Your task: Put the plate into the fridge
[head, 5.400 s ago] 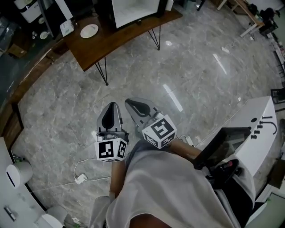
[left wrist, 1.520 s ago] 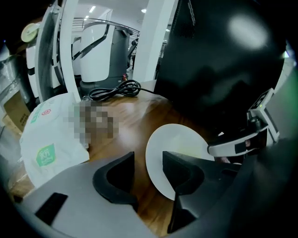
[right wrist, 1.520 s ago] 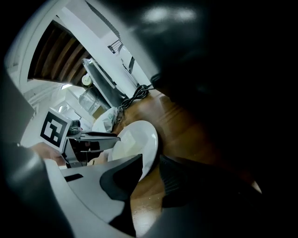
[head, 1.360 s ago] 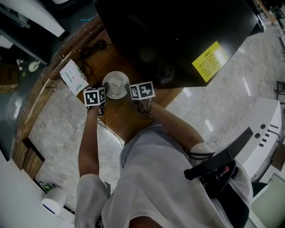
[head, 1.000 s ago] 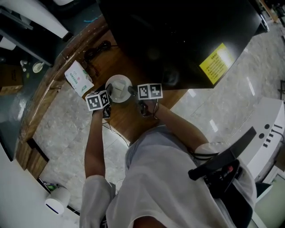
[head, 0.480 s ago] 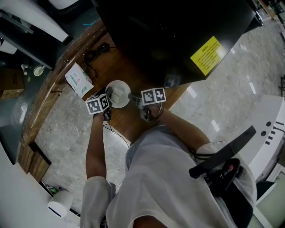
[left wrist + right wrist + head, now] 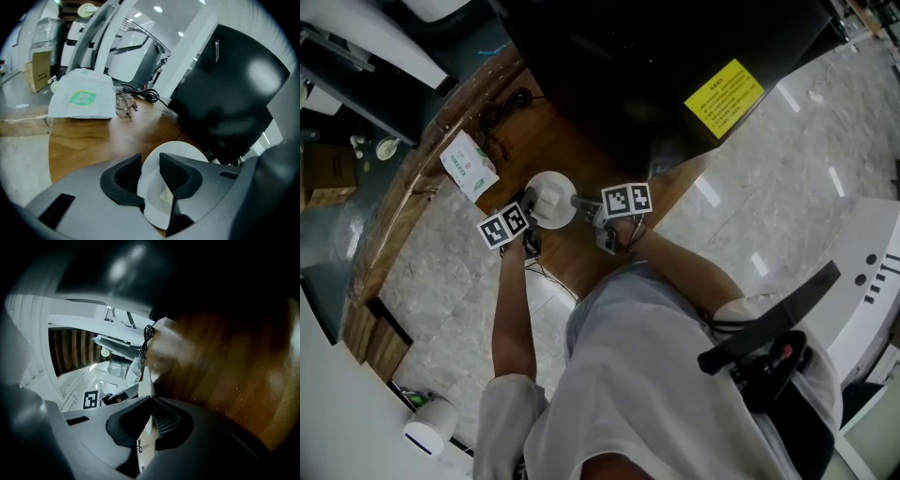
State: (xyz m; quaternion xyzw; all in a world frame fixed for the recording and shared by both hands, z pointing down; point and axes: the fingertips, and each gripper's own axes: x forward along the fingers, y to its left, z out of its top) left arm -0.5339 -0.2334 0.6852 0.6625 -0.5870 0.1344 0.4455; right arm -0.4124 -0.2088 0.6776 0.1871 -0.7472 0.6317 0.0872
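A small white plate (image 7: 549,199) lies on the brown wooden table (image 7: 581,150) in front of the black fridge (image 7: 656,66). My right gripper (image 7: 578,201) reaches in from the right, its jaws closing and pinched on the plate's thin rim (image 7: 147,379). In the right gripper view my right gripper (image 7: 150,401) shows the plate edge-on between its pads. My left gripper (image 7: 529,200) comes from the left. Its jaws (image 7: 149,161) stand apart and are closing, with the plate's edge (image 7: 152,201) between them.
A white and green packet (image 7: 469,167) lies on the table left of the plate, with a black cable (image 7: 502,101) behind it. The fridge carries a yellow label (image 7: 724,94). Grey marble floor (image 7: 441,272) lies beyond the table's edge.
The person has walked from open floor up to the table. Over the last second both grippers have stayed at the plate's two sides, and the right one has drawn in onto its rim.
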